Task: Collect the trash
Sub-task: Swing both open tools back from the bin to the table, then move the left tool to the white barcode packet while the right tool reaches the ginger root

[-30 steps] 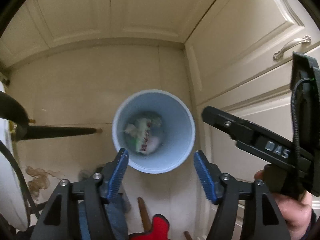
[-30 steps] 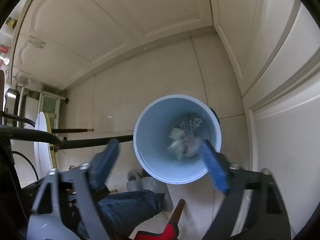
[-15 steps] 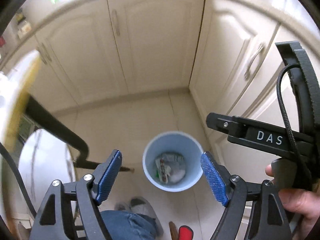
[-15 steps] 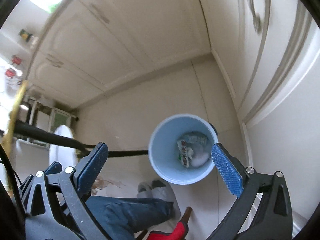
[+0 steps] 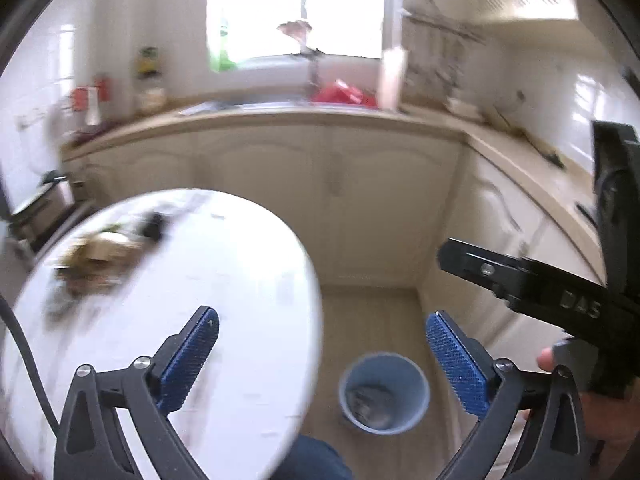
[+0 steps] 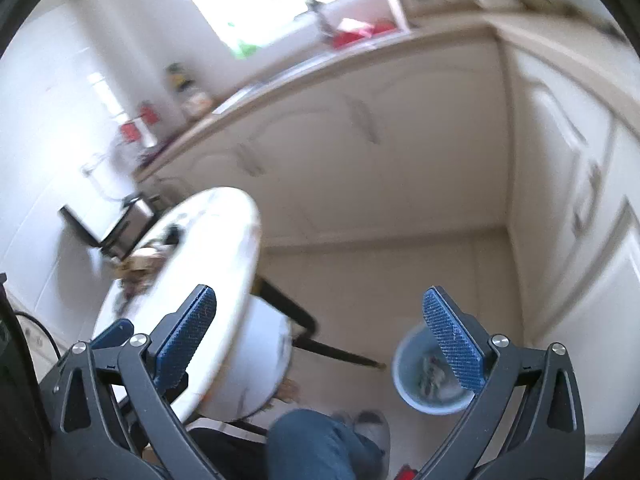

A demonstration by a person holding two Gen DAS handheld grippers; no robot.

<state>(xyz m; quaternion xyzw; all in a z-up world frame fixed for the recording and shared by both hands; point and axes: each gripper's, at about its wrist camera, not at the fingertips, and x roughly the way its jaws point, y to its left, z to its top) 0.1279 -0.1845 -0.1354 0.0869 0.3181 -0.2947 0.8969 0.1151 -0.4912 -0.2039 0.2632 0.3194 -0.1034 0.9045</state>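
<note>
Kitchen floor holds a pale blue bin [image 5: 384, 396] of wrappers, right of the round white counter [image 5: 248, 320]. Left gripper [image 5: 320, 344] jaws just widened, empty; right gripper [image 6: 318, 328] jaws gape empty.

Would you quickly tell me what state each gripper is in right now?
Left gripper: open, holding nothing; its jaws have just been opening.
Right gripper: open, holding nothing.

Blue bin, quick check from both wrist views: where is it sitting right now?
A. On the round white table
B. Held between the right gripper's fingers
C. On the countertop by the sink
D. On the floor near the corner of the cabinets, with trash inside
D: the blue bin stands on the floor beside the cabinets, crumpled trash in it; both the left gripper and right gripper are open and empty.
</note>
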